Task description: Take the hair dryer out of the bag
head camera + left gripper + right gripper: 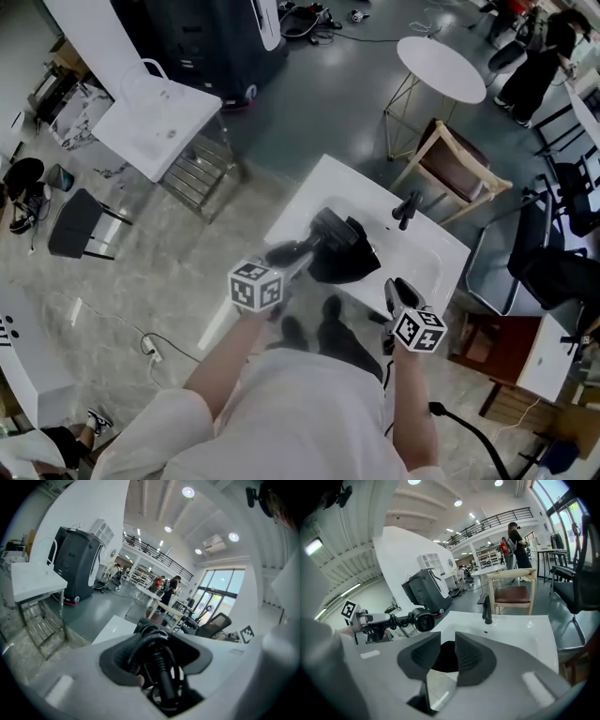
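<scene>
1. Left gripper [279,265] clamped on the hair dryer [317,234], just left of center in the head view. Marker cube [255,284] sitting right behind the jaws.
2. Same story in the left gripper view: jaws pinching the black handle end of the hair dryer [164,679], cord looping up just above the pads. Left gripper [157,662] definitely not empty.
3. From the right gripper view, hair dryer [423,619] hanging in the air at mid-left, round end facing the camera, held out sideways by the left gripper [384,620]. Clear of the bag there, so out of it.
4. Black bag [349,258] lying on the white sink counter [309,202], center of the head view, right next to the dryer. Can't tell from that angle whether the two touch.
5. Right gripper [398,298] at lower right of center in the head view, close to the counter's near edge.
6. In its own view, right gripper [448,653] with jaws parted by a narrow gap, nothing between the pads. Only a dark bit of the bag [439,660] showing through the gap further back.
7. Black faucet [405,208] standing on the counter right of the bag; also upright in the middle of the right gripper view [486,609].
8. Wooden chair [455,169] with a brown seat just beyond the counter, upper right in the head view.
</scene>
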